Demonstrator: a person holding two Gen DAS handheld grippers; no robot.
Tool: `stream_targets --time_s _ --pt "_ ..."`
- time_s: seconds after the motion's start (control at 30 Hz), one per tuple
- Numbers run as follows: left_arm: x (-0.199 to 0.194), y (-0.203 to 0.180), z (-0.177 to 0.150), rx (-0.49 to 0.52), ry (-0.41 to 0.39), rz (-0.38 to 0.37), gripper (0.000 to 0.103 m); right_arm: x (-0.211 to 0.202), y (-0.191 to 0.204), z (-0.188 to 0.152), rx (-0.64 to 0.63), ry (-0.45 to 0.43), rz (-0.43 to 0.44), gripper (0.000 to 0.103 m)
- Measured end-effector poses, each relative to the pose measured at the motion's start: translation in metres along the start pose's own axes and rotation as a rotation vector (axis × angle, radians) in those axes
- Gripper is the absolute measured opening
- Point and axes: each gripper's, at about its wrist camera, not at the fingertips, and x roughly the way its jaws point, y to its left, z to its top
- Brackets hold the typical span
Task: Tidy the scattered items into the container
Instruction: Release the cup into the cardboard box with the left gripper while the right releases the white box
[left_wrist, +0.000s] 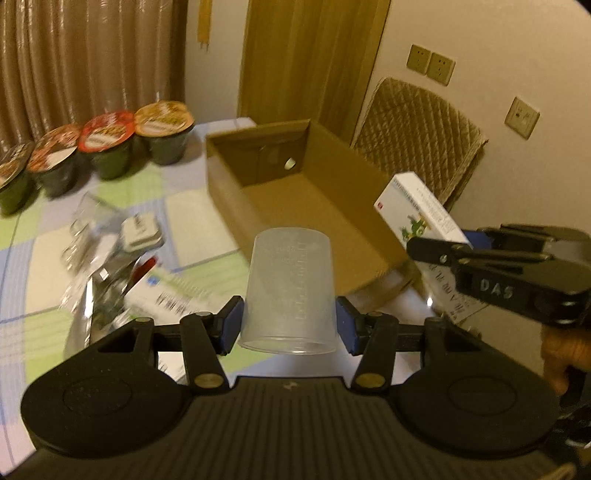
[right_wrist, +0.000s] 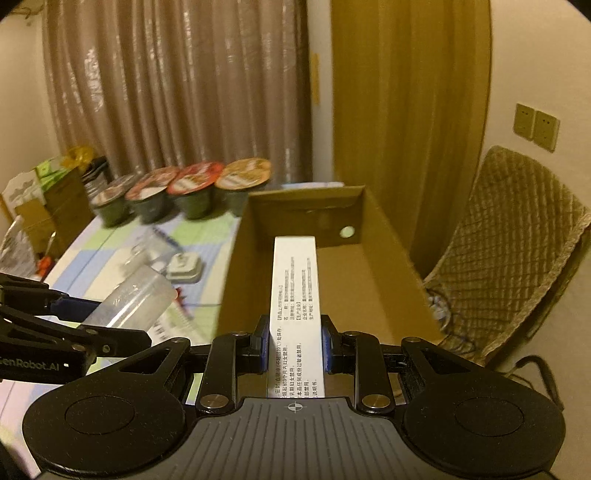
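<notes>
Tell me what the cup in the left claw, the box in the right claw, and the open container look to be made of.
Measuring cup: frosted translucent plastic; the table shows dimly through it, with moulded graduation marks.
White box: thin printed paperboard, with crisp folded edges and a matte face.
Container: plain brown cardboard, probably corrugated; matte, with folded flaps and a punched hole.

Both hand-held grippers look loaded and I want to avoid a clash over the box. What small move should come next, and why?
Probably ease the right hand-held gripper forward and down, then release. Its white medicine box already hangs over the open, empty-looking cardboard box, while the left hand-held gripper, shut on the translucent cup, sits short of the near wall.
</notes>
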Motion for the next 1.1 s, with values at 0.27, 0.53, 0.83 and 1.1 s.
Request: stream_targets --time_s 0.27,0.53,0.83,1.1 --pt "0.042 -0.017 0.04 -0.025 -0.023 -0.041 0.048 0.026 -0.038 0.018 0.002 0.011 -0.029 0.029" --pt "0.077 -0.025 0.05 -0.037 0.006 -0.065 0.048 0.057 -0.057 0.028 0.015 0.037 -0.037 0.029" --pt "0.093 -0.027 0.053 -0.044 0.016 -0.058 0.048 0.072 -0.066 0.029 0.026 0.052 -0.039 0.029" --pt "0.098 -0.031 0.06 -0.034 0.0 -0.036 0.051 0.074 -0.072 0.03 0.032 0.054 -0.054 0.029"
